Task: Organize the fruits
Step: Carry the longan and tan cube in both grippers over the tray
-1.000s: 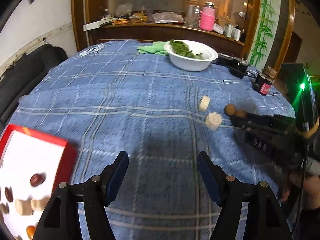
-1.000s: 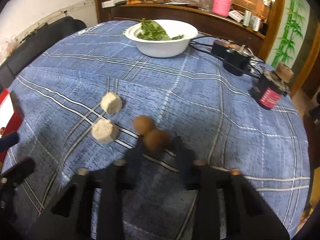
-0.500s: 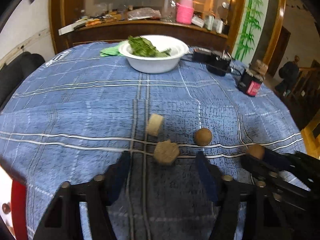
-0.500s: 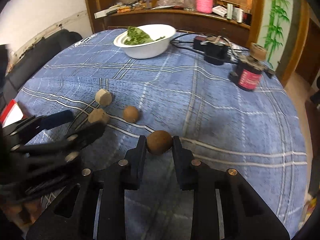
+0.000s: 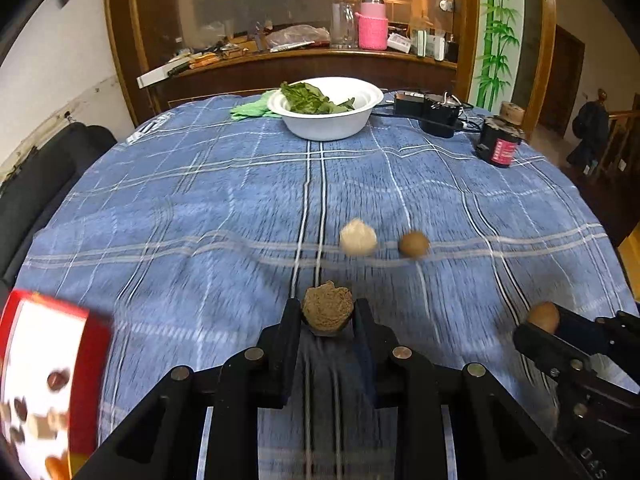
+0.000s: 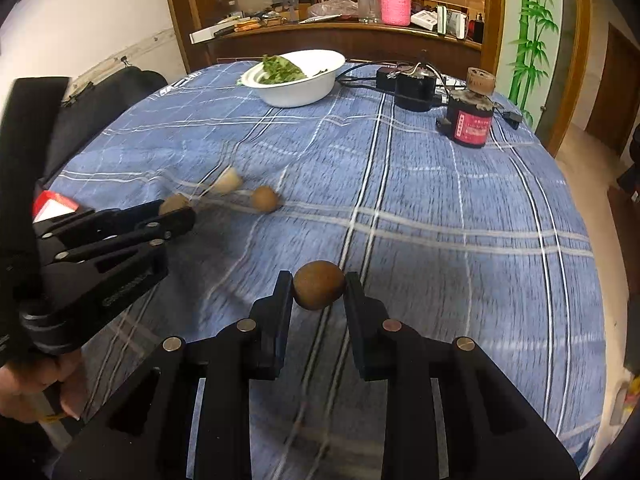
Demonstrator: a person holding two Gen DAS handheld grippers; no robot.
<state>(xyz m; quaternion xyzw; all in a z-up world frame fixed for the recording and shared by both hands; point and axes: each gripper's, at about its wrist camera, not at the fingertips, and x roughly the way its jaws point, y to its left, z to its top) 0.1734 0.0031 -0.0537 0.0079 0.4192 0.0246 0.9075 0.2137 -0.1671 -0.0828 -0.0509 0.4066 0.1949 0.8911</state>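
We have a piece in each hand-held gripper now. The left hand-held gripper [image 5: 327, 316] has its jaws closing on a rough tan chunk [image 5: 327, 307], which sits between the tips with the pads against its sides. The right hand-held gripper [image 6: 316, 292] is clamped nearly shut on a smooth brown round fruit [image 6: 319, 285], held only by its sides at the very tips.

Two pieces are left on the blue checked cloth of the counter [image 5: 200, 200], toward the middle: a pale chunk [image 5: 357, 237] and, just beside it, a small brown ball [image 5: 413, 244]. The red-rimmed box [image 5: 90, 360] with fruit already in it sits at the near left edge of the counter.

What worries us most is the round fruit. It is gripped at the fingertips on a curved skin, so a quick swing toward the box could let it squirt out and roll, perhaps off the near edge. The tan chunk looks crumbly; if the left jaws squeeze harder than needed, we could break bits off it.

The two hand-held grippers are also close together, and both probably head for the same box. If we cross them carelessly they could knock each other, or sweep the small brown ball along the cloth.
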